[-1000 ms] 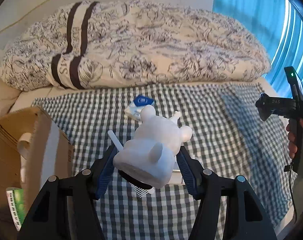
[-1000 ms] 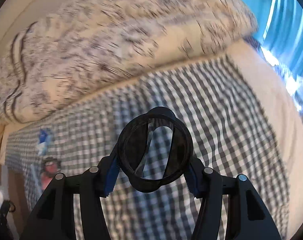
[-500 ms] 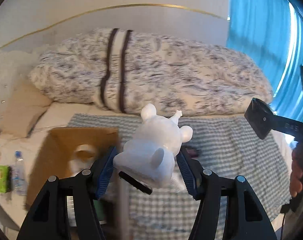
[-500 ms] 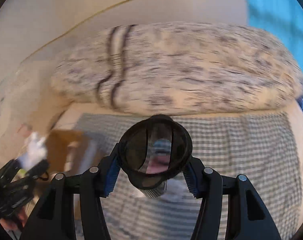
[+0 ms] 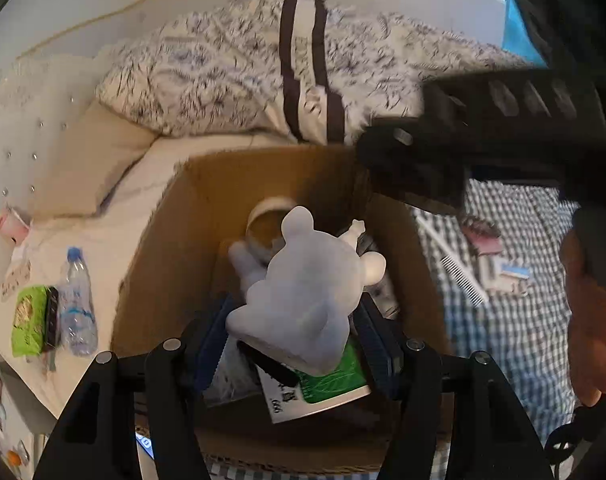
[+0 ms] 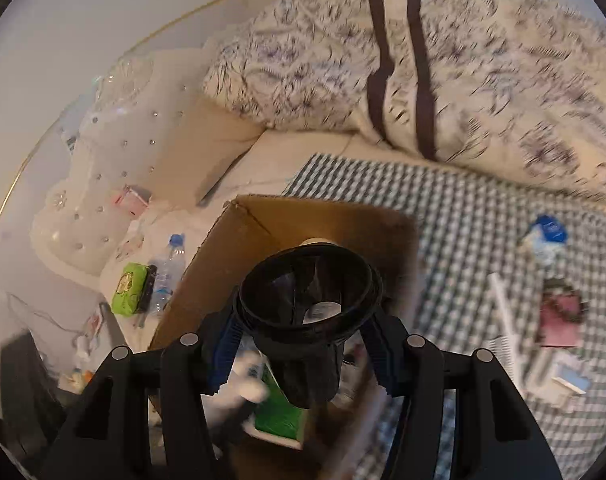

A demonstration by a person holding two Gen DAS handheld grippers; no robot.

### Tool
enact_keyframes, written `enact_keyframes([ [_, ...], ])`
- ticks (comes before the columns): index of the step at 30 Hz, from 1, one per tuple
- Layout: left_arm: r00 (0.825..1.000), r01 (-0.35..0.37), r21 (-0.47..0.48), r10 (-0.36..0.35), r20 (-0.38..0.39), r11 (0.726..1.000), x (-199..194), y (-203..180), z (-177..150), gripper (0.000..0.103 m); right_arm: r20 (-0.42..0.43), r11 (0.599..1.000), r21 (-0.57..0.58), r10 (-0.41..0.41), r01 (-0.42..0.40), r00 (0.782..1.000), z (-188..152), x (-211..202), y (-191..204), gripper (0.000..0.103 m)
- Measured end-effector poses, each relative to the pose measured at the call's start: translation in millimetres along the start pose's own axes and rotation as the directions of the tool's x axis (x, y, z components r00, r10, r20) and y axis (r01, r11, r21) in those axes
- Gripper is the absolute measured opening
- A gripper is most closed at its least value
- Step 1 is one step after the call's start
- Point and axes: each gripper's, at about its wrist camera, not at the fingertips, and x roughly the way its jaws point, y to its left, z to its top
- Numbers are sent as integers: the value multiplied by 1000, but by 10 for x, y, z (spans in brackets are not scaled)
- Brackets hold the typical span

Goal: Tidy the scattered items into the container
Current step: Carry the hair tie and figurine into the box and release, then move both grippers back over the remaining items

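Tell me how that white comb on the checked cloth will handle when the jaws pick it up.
The white comb looks thin and flat, so probably light but hard to get under on the soft checked cloth. Its fine teeth may flex or snag. Smooth plastic could slip.

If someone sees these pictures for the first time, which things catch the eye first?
First, the white toy figure clamped in the left gripper, above the open cardboard box. Next, the black round cup held in the right gripper, also over the box. Behind lies a floral duvet.

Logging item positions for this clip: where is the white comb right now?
The white comb lies on the checked cloth, just right of the cardboard box, beside a dark red item.
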Motion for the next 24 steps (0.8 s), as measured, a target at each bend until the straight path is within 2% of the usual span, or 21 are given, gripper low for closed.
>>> enact_keyframes([
  [1,1000,15,6,-15,-10,1000,58,5,-21,81,-6,1000,8,-1,1,1000,4,57,7,59],
  [2,1000,16,12,-16,-17,1000,94,-6,-33,90,2,1000,10,9,-9,1000,1,59,19,68],
  [3,1000,12,17,-12,-9,1000,102,-29,-39,92,20,1000,11,11,-11,1000,15,46,23,76],
  [6,999,32,36,-33,31,999,68,-69,-16,98,77,1000,1,7,-7,997,63,-73,28,81],
  [10,999,33,31,-34,43,999,32,-115,26,99,119,1000,0,-8,8,993,106,-317,-55,81],
  [14,998,31,28,-33,51,999,-72,-256,68,99,149,998,11,-57,56,987,113,-656,-269,81],
  [18,996,37,30,-39,85,999,-282,-513,172,99,175,990,45,-140,134,975,37,-1131,-691,81],
  [24,990,62,20,-64,128,998,-492,-1071,283,103,206,959,112,-280,262,938,-336,-1814,-1398,81],
])
